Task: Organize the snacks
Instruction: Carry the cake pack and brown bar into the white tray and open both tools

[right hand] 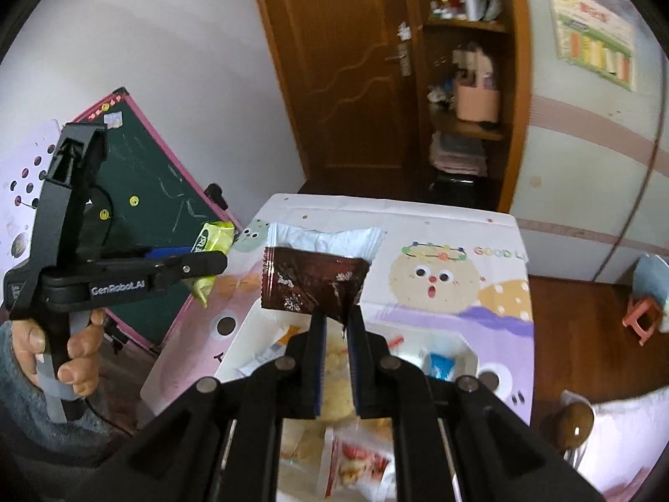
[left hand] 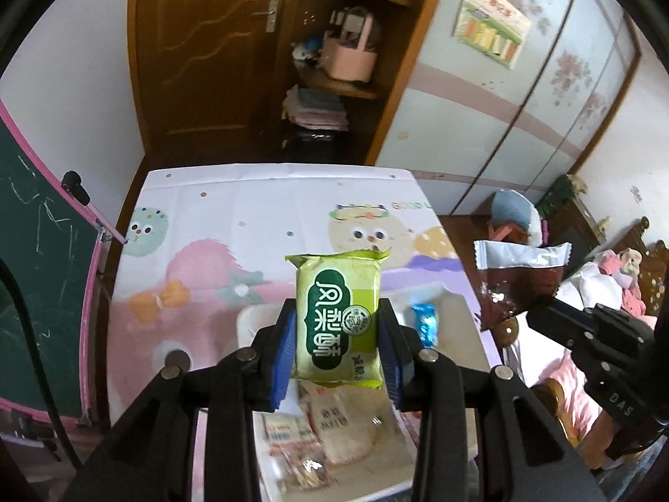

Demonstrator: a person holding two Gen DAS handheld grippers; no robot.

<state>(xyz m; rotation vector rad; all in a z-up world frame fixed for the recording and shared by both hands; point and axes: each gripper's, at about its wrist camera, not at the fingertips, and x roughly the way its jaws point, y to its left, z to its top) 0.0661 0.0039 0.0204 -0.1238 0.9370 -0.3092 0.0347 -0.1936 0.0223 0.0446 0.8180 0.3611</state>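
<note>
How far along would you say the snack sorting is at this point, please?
Partly done. A blue candy already lies in the right section of the white tray, and several packets sit in the left section. In hand: the left gripper clamps a green snack pack, and the right gripper pinches a brown snack packet by its corner, both held above the tray. Placing those two remains.

Both wrist fisheyes look forward and downward from close above the cartoon-printed tablecloth (left hand: 234, 217) (right hand: 451, 226), sharing the brown wooden door (left hand: 200, 42) (right hand: 347, 62) beyond.
</note>
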